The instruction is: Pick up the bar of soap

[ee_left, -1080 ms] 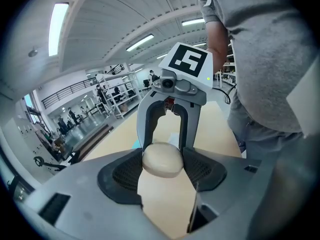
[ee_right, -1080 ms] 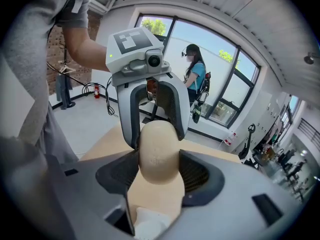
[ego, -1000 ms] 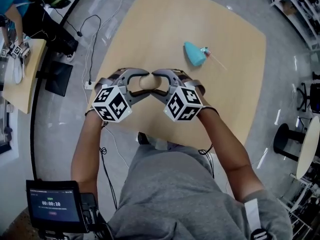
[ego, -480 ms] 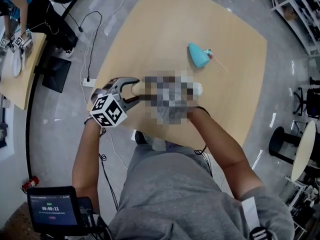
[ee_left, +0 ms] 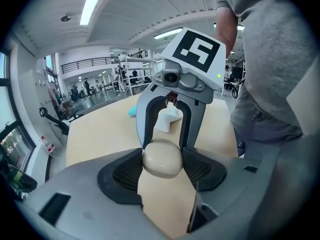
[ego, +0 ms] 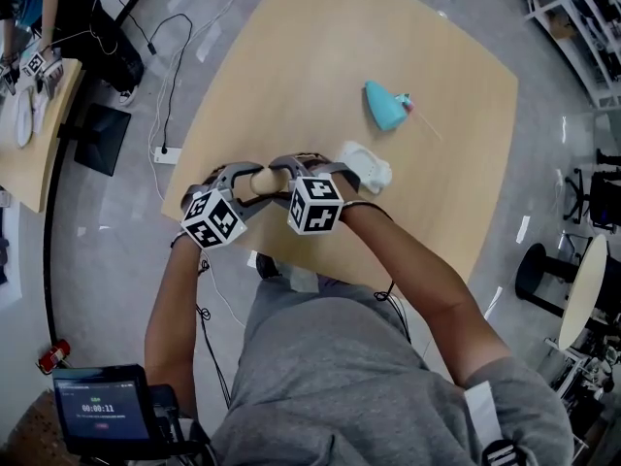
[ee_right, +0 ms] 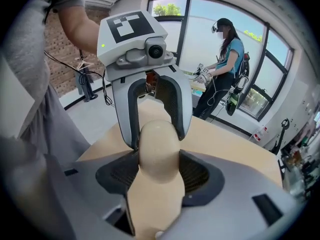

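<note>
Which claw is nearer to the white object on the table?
Right. The right claw grips the bar of soap just beside the white object; the left claw holds the soap's far end, farther away.

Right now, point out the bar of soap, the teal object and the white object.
bar of soap (ee_left: 161,158): left gripper view, near end
teal object (ego: 380,106): head view, middle
white object (ego: 373,170): head view, middle

The bar of soap (ego: 264,179) sits between the facing left gripper (ego: 254,183) and right gripper (ego: 278,176), over the surface's (ego: 320,56) near left part, one end in each one's jaws. A dish-like object (ego: 367,166) lies just right of the right gripper, and a domed object (ego: 381,105) lies farther back.
</note>
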